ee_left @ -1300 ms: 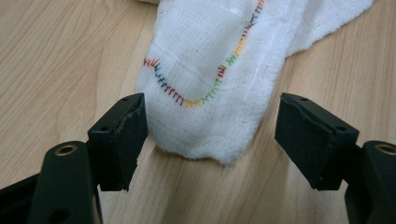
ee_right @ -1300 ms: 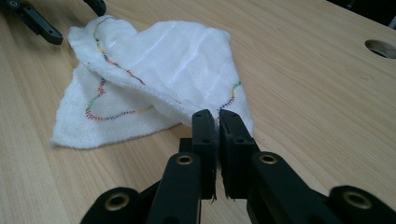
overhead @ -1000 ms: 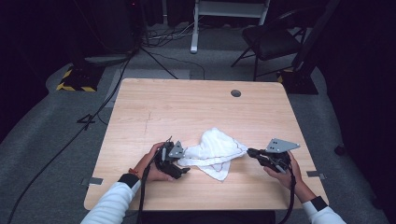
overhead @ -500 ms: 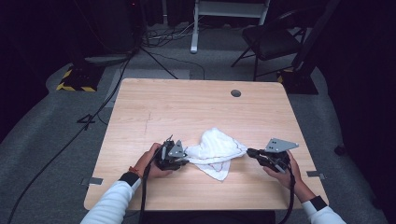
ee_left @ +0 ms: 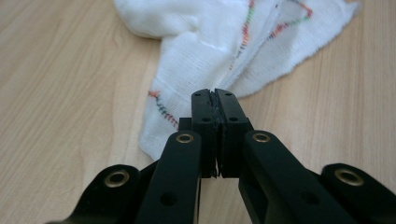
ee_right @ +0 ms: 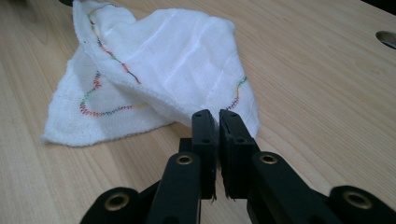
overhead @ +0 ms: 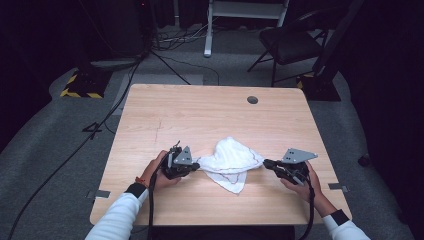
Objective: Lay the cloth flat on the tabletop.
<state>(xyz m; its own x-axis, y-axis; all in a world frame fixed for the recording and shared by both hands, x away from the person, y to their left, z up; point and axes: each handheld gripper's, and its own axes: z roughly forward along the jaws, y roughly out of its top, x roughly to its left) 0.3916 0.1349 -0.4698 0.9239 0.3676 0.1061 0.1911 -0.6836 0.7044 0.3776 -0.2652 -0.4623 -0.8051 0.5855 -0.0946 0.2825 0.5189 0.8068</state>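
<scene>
The left hand-held gripper (overhead: pixel 196 165) has just been closing, and now its jaws are pinched together on the left edge of the white cloth (overhead: pixel 231 161). In the left gripper view you can see a sliver of fabric squeezed between the pads, so that's a real grab. The right hand-held gripper (overhead: pixel 267 162) is also closed at the cloth's right edge, jaws nearly together, with the fabric running in at the tips.

So my read: both sides look held, and they're set to lift or spread it out.

The cloth sits bunched up in a loose heap on the bench (overhead: pixel 200 115), between the two grippers and toward the person's side, well away from the round hole (overhead: pixel 252 100) at the far edge.

Hard to tell: whether the right one holds one layer or several, since its tips cover the spot. The folds hide the underside, and I can't make out which corners are pinched.
</scene>
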